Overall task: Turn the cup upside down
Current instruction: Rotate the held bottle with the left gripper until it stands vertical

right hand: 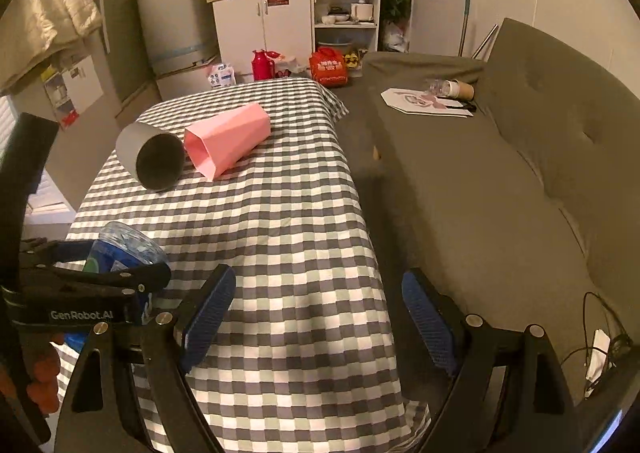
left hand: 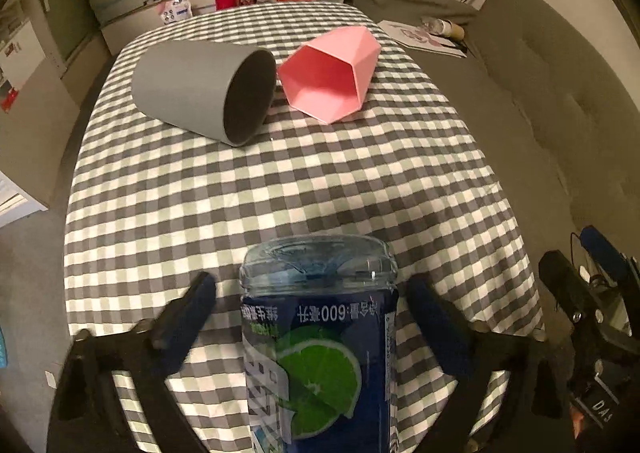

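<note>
A clear blue plastic bottle with a lime label (left hand: 318, 341) is standing bottom-up between the jaws of the left gripper (left hand: 312, 317); the jaws are spread wide, with a gap on each side, so they are bracketing it without gripping. The right gripper (right hand: 320, 317) is hovering over the near right edge of the checked-cloth worktop (right hand: 288, 221), its jaws wide apart and holding nothing.

Two cups are lying on their sides toward the far end of the worktop, well ahead of both grippers: a grey cylindrical cup (left hand: 200, 87) and, touching or just beside it on its right, a pink faceted plastic cup (left hand: 330, 75). Both mouths are facing back toward the grippers, so each long axis is running roughly along the line of approach. The left gripper is looking the nearer, the cups sitting almost straight ahead of it, while from the right gripper they are lying ahead and to the left.
</note>
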Tool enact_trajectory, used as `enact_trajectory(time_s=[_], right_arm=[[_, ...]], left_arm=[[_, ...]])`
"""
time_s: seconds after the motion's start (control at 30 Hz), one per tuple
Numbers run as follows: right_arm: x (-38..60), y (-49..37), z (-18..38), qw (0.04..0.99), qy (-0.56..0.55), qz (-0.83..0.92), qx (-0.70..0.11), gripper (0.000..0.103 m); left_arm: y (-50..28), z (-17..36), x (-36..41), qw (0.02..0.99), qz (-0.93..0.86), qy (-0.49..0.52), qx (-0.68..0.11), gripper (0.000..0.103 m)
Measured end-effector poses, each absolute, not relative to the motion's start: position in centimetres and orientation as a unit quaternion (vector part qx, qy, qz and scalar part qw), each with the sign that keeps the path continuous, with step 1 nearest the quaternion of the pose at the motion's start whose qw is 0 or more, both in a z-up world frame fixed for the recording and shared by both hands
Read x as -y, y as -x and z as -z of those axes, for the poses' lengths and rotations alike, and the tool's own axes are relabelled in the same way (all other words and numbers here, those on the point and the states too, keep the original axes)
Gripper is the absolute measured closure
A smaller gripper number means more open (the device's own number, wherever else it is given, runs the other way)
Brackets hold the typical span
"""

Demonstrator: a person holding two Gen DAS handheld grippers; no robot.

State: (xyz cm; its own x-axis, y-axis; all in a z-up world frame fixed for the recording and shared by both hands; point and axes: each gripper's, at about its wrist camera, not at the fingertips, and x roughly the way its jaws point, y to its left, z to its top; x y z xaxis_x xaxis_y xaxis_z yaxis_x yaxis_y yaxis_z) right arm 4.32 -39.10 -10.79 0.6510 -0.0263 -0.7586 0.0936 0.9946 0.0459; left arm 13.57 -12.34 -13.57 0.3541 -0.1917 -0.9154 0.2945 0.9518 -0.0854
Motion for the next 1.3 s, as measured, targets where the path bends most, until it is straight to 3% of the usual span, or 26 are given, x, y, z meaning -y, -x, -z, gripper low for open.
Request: enact_trajectory(time_s=[0.03,0.43,0.63,0.8,1.3], right_arm=[[39.1,-4.3,10.7,0.908,-0.041,0.034,-0.416,0.018],[39.2,-3.8,10.2,0.911,-0.047,0.037,-0.409,0.018],[39.2,-3.7,10.2,0.911,-0.049,0.042,-0.407,0.018],[39.3,-3.5,10.3,0.912,-0.053,0.046,-0.404,0.018],[39.3,-3.0,10.0,0.913,-0.054,0.045,-0.401,0.018]], left_arm=[[-13.5,13.6,12.4,0.820,0.149,-0.046,-0.551,0.029],[-13.3,8.7,10.8,0.858,0.148,-0.022,-0.491,0.029],[-12.9,6.0,9.8,0.898,0.135,-0.008,-0.419,0.029],[-11.5,7.5,9.7,0.927,0.114,-0.027,-0.356,0.029],[-7.9,10.5,9.5,0.914,0.136,-0.039,-0.381,0.028]])
